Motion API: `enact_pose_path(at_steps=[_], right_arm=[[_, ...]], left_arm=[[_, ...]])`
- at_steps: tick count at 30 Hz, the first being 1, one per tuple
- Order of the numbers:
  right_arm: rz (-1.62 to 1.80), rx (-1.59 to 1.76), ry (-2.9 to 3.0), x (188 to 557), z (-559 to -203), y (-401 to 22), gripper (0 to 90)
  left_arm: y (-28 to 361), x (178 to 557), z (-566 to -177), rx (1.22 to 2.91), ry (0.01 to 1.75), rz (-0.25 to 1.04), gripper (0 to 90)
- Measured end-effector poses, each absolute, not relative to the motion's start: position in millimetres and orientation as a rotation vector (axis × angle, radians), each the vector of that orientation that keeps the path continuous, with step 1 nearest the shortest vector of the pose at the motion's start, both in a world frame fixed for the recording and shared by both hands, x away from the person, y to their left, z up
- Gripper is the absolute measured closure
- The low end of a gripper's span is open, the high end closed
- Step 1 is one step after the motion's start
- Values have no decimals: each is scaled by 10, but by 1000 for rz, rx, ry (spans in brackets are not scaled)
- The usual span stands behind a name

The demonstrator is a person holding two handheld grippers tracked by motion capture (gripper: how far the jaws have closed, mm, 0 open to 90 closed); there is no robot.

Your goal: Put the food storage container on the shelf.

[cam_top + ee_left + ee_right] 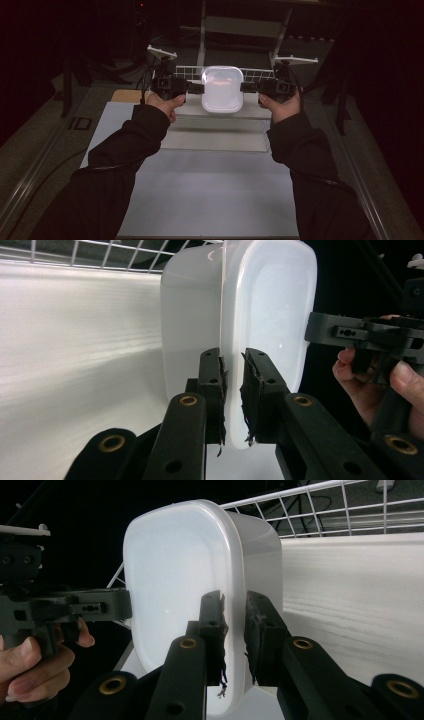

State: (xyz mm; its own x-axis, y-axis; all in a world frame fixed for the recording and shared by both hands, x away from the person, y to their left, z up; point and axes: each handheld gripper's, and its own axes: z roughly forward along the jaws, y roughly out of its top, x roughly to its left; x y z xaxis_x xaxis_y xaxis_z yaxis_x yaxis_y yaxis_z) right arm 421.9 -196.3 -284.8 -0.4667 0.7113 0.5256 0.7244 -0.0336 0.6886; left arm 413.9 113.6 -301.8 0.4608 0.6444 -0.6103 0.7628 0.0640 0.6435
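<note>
I saw a white translucent container (pixel 222 89), black grippers (brass-coloured rivets), a white wire rack (pixel 187 71), black sleeves (pixel 127 150).

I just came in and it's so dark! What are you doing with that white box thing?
A person holds a black two-jaw gripper in each hand. The left gripper pinches one side rim of a white, rounded plastic tub, and the right gripper pinches the opposite rim. Together they hold the tub, its opening facing the high camera, in front of a white wire rack. Below it lies a pale table surface. In each gripper view, the jaws close on the tub's thin edge.
</note>
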Motion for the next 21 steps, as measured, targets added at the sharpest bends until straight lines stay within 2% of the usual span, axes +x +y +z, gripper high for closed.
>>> enact_pose_path(at_steps=[8,15,17,21], right_arm=[[-1540,-1644,-2145,4308,-2884,-1940,784],[-1488,-1700,-2155,4397,-2917,-1896,728],[-1460,-1732,-2170,4422,-2942,-1879,767],[-1459,-1745,-2167,4465,-2972,-1856,729]], left_arm=[[1169,4242,-3064,1611,1251,-143,787],[1163,4330,-3127,1594,1261,-170,750],[1164,4356,-3154,1600,1277,-158,752],[1170,4377,-3186,1577,1274,-162,739]])
